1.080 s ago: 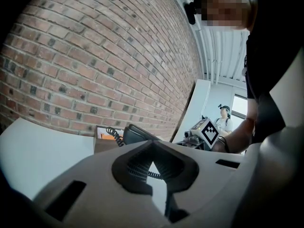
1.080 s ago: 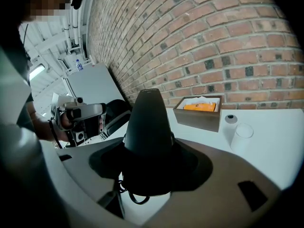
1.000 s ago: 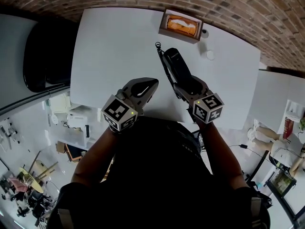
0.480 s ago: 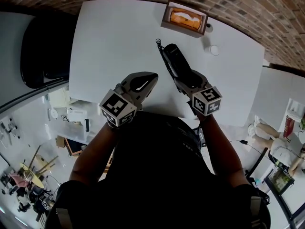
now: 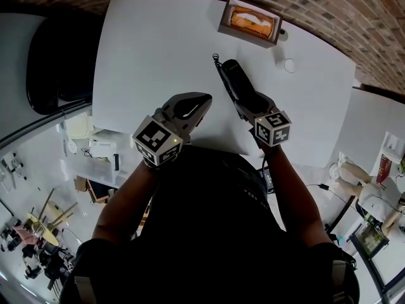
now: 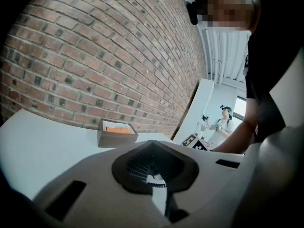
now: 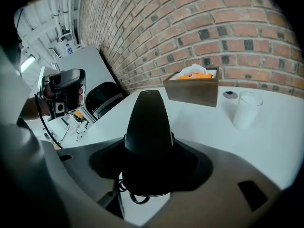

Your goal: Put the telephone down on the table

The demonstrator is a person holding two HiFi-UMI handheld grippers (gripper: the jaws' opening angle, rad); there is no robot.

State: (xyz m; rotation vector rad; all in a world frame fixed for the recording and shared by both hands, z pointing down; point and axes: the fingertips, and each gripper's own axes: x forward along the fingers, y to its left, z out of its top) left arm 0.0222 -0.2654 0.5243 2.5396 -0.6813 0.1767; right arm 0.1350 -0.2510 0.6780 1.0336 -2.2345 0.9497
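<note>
Head view shows a wide white table [image 5: 145, 56] bearing a brown wooden box [image 5: 252, 23] of orange and white papers at its far edge. Nearer the person than the box, and to its left, the grey left gripper [image 5: 200, 101] hangs with its jaws pressed together on nothing. Just right of it, also nearer than the box, the grey right gripper [image 5: 248, 103] clamps a black telephone handset [image 5: 235, 81], which points toward the box above the tabletop; contact with the table cannot be told. A small white cylinder [image 5: 289, 65] stands right of the box. The handset's black coiled cord [image 5: 219, 75] trails on the side away from the cylinder.
</note>
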